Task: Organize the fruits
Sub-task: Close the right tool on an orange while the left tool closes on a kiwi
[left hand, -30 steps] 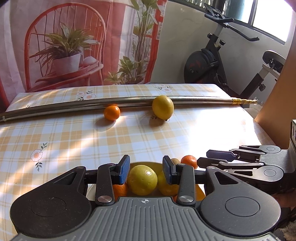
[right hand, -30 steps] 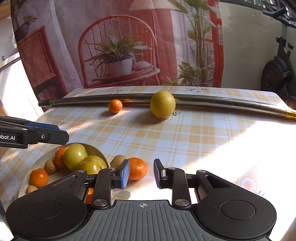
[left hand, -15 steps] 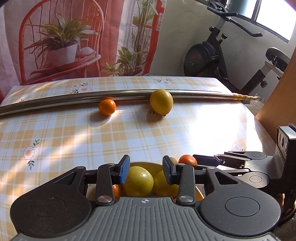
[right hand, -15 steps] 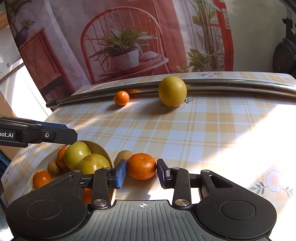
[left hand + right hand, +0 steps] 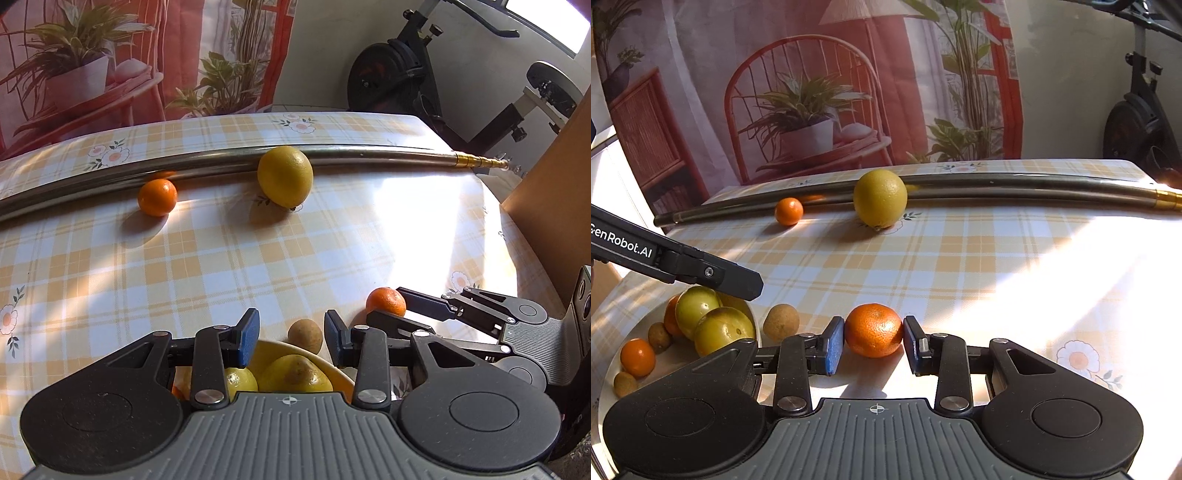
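An orange tangerine (image 5: 873, 329) lies on the checked tablecloth between the blue pads of my right gripper (image 5: 873, 345), which stands open and straddles it closely. The same tangerine (image 5: 386, 301) shows in the left wrist view, between the right gripper's fingers (image 5: 424, 304). A small brown fruit (image 5: 781, 321) rests just left of it, outside the bowl (image 5: 676, 356). The bowl holds yellow-green fruits (image 5: 722, 330), small oranges and brown fruits. My left gripper (image 5: 290, 338) hovers open over the bowl's far edge. A big yellow citrus (image 5: 880, 198) and a small orange (image 5: 789, 211) lie far back.
A long metal pole (image 5: 1015, 184) lies across the far side of the table, behind the two far fruits. An exercise bike (image 5: 402, 79) stands beyond the table's right corner. A brown board (image 5: 554, 177) rises at the right edge. A printed curtain hangs behind.
My right gripper moved forward until the tangerine sits between its pads. My left gripper rose and shifted forward, toward the bowl's far rim.
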`<action>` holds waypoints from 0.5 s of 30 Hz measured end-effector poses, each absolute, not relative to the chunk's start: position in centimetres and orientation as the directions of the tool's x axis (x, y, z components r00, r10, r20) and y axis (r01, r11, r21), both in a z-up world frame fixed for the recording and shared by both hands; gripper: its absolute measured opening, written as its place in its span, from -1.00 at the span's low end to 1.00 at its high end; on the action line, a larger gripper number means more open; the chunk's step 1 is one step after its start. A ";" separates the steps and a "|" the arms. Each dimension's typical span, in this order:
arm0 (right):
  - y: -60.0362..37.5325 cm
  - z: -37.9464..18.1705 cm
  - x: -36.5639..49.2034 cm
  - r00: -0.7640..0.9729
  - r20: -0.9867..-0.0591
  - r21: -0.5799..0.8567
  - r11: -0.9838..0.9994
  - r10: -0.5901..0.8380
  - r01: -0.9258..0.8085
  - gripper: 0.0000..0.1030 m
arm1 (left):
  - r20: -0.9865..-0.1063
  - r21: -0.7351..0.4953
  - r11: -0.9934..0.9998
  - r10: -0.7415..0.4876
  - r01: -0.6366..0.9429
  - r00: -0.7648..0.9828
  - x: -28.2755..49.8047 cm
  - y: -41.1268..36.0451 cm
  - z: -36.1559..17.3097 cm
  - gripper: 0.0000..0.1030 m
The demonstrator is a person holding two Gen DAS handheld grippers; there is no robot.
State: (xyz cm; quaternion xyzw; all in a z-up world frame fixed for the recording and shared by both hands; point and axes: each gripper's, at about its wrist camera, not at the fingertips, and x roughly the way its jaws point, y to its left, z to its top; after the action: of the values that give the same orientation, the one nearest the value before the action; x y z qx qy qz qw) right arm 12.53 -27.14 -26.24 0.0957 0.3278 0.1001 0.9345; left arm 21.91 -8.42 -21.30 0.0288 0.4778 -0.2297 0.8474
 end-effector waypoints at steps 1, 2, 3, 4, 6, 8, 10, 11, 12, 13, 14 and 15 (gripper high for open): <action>-27.2 -26.2 12.4 0.768 -0.593 0.240 0.963 0.243 -0.120 -0.39 | -0.833 -0.174 0.896 -0.355 0.408 0.424 22.3 -8.7 -21.6 -0.22; -27.4 -26.3 12.3 0.772 -0.591 0.233 0.966 0.234 -0.114 -0.39 | -0.841 -0.179 0.898 -0.352 0.402 0.412 22.7 -8.9 -21.8 -0.23; -27.6 -26.3 12.2 0.775 -0.590 0.230 0.967 0.227 -0.108 -0.39 | -0.849 -0.186 0.897 -0.352 0.400 0.395 23.0 -9.0 -22.0 -0.23; -27.7 -26.3 12.0 0.777 -0.588 0.229 0.968 0.222 -0.104 -0.39 | -0.857 -0.190 0.899 -0.348 0.396 0.380 23.3 -9.2 -22.3 -0.23; -28.1 -26.4 11.9 0.781 -0.585 0.235 0.967 0.219 -0.095 -0.39 | -0.869 -0.184 0.904 -0.333 0.386 0.365 23.7 -9.4 -22.7 -0.23; -28.4 -26.6 11.6 0.783 -0.583 0.244 0.966 0.220 -0.089 -0.39 | -0.876 -0.176 0.907 -0.322 0.383 0.358 23.9 -9.7 -22.9 -0.23; -28.7 -26.7 11.5 0.784 -0.581 0.251 0.964 0.220 -0.085 -0.39 | -0.880 -0.178 0.907 -0.321 0.383 0.351 24.0 -9.9 -23.1 -0.23; -28.7 -26.7 11.4 0.784 -0.579 0.255 0.963 0.221 -0.083 -0.39 | -0.882 -0.178 0.906 -0.320 0.383 0.347 24.1 -10.1 -23.1 -0.23; -28.8 -26.7 11.4 0.785 -0.579 0.257 0.963 0.222 -0.083 -0.39 | -0.883 -0.177 0.906 -0.318 0.384 0.345 24.1 -10.2 -23.1 -0.23; -28.9 -26.7 11.4 0.785 -0.579 0.259 0.962 0.222 -0.081 -0.39 | -0.884 -0.176 0.906 -0.317 0.385 0.343 24.1 -10.3 -23.2 -0.23; -28.9 -26.7 11.4 0.785 -0.579 0.259 0.962 0.221 -0.080 -0.39 | -0.886 -0.174 0.905 -0.316 0.389 0.340 24.2 -10.4 -23.2 -0.23; -28.9 -26.7 11.4 0.785 -0.579 0.260 0.962 0.221 -0.079 -0.39 | -0.887 -0.172 0.904 -0.315 0.391 0.339 24.1 -10.5 -23.2 -0.23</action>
State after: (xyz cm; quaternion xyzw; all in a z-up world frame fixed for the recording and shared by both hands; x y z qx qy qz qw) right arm 11.37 -28.92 -26.71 0.1112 0.3178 0.0799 0.9382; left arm 24.12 -10.54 -23.22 0.0357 0.5329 -0.2162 0.8173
